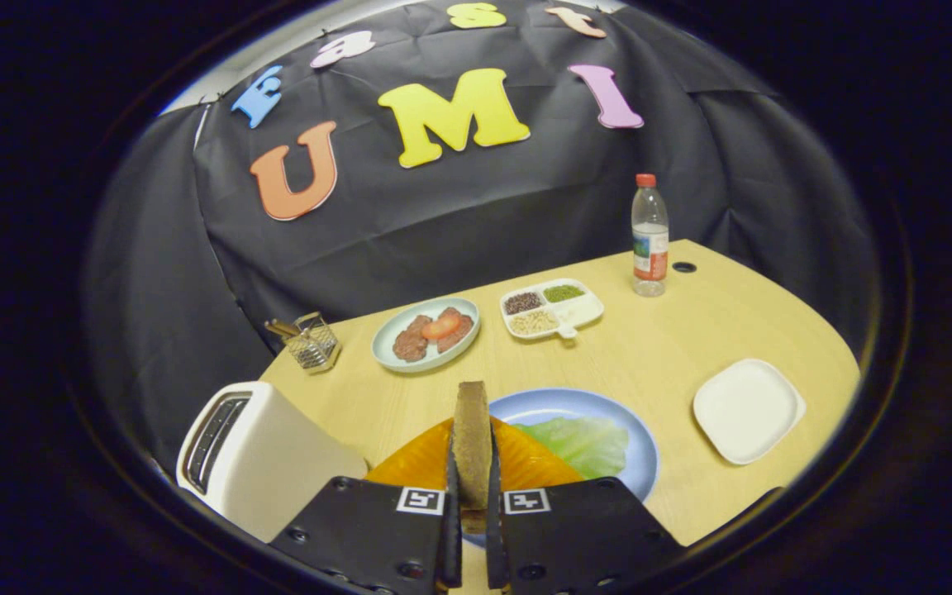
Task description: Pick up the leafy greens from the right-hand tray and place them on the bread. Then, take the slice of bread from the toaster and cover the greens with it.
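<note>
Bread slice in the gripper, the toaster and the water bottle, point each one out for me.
Bread slice (472,438): gripper view, middle of its upright edge, clamped between the fingers.
Toaster (278,459): gripper view, its pale side wall, left of the fingers.
Water bottle (650,240): gripper view, its label, at the table's far side.

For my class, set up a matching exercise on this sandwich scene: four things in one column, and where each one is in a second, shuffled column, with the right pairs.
Things:
1. bread slice
2. leafy greens
3. toaster
4. water bottle

Places:
A. lying on the blue plate
B. at the table's far edge
C. clamped upright between the fingers of the gripper
D. left of the fingers, at the table's edge

Pairs: 1-C, 2-A, 3-D, 4-B
</note>
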